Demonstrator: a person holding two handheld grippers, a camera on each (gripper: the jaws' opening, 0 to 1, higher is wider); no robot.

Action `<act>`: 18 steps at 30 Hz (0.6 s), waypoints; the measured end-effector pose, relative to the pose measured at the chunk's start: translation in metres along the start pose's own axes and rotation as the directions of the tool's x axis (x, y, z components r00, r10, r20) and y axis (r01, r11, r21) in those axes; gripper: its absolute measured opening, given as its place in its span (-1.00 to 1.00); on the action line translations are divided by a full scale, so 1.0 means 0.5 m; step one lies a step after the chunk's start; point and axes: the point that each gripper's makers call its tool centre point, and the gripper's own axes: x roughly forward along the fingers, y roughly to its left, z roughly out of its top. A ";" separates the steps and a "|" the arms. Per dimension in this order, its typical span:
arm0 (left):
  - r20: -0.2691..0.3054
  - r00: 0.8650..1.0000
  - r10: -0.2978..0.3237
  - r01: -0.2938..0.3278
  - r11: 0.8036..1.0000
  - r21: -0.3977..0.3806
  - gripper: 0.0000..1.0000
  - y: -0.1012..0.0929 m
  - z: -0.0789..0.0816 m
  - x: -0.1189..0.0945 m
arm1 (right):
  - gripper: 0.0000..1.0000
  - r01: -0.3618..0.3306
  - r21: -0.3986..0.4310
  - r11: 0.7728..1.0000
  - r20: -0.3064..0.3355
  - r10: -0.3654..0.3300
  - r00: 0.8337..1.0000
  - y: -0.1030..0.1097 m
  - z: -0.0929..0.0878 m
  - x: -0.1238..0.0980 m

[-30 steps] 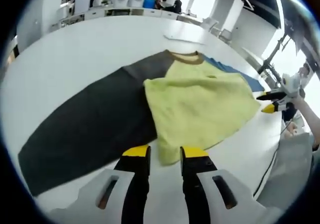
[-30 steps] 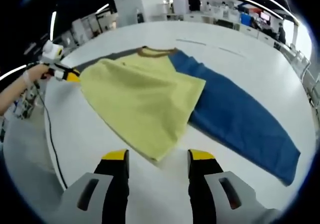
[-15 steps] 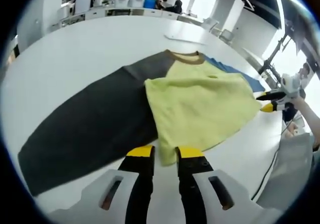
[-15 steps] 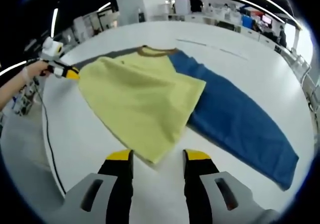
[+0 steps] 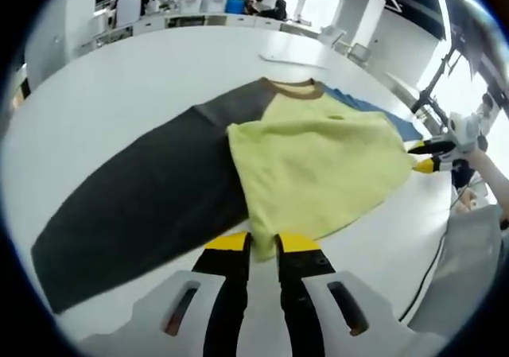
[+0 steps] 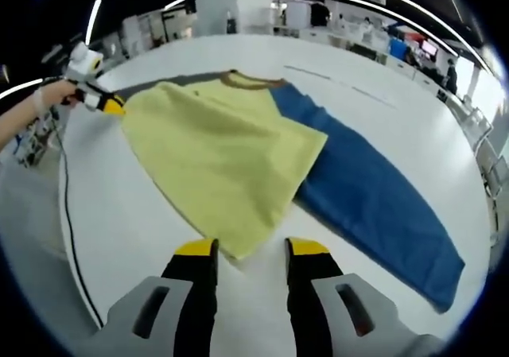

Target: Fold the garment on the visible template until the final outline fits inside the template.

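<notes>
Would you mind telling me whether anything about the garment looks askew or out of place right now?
Nothing stands out. The garment lies flat on the white table, yellow body in the middle, dark sleeve and blue sleeve spread to either side. Each hand-held gripper sits at a hem corner: left, right.

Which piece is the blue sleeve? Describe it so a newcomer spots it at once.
On the big white table lies a three-coloured shirt with a yellow body. In the right gripper view the blue sleeve runs from the brown collar toward the lower right. The opposite sleeve is dark grey.
</notes>
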 end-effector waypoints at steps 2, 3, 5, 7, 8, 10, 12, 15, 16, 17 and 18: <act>0.001 1.000 -0.002 0.002 1.000 0.001 -0.80 -0.003 -0.001 -0.003 | -0.34 0.003 0.000 1.000 0.001 -0.003 1.000 -0.001 0.000 0.000; 0.000 1.000 -0.002 0.002 1.000 0.001 -0.80 -0.004 -0.001 -0.004 | -0.35 0.004 0.001 1.000 0.001 -0.004 1.000 -0.001 0.000 0.000; -0.004 1.000 -0.003 0.003 1.000 0.005 -0.82 -0.006 -0.003 -0.007 | -0.35 0.006 -0.003 1.000 0.001 -0.006 1.000 -0.002 0.000 0.000; -0.004 1.000 -0.001 0.001 1.000 0.006 -0.83 -0.006 -0.002 -0.010 | -0.36 0.008 -0.001 1.000 0.001 -0.008 1.000 -0.003 0.000 0.000; -0.005 1.000 -0.001 0.001 1.000 0.005 -0.83 -0.006 -0.002 -0.011 | -0.38 0.008 -0.002 1.000 0.001 -0.008 1.000 -0.003 0.000 0.000; -0.007 1.000 0.003 -0.002 1.000 0.014 -0.83 -0.008 -0.002 -0.013 | -0.46 0.004 -0.003 1.000 0.002 -0.004 1.000 -0.001 0.001 0.000; -0.011 1.000 0.003 -0.003 1.000 0.018 -0.86 -0.008 -0.003 -0.014 | -0.63 -0.017 0.006 1.000 0.004 0.017 1.000 0.009 0.003 0.001; -0.011 1.000 0.007 -0.006 1.000 0.020 -0.88 -0.006 -0.004 -0.017 | -0.70 -0.019 0.010 1.000 0.005 0.019 1.000 0.011 0.005 0.002; -0.008 1.000 0.007 -0.007 1.000 0.022 -0.88 -0.005 -0.004 -0.016 | -0.72 -0.020 0.014 1.000 0.006 0.020 1.000 0.011 0.006 0.003; -0.007 1.000 0.009 -0.009 1.000 0.024 -0.90 -0.004 -0.004 -0.018 | -0.75 -0.024 0.018 1.000 0.007 0.024 1.000 0.012 0.007 0.004; -0.008 1.000 0.008 -0.008 1.000 0.025 -0.91 -0.004 -0.005 -0.017 | -0.81 -0.030 0.030 0.999 0.003 0.029 1.000 0.015 0.006 0.003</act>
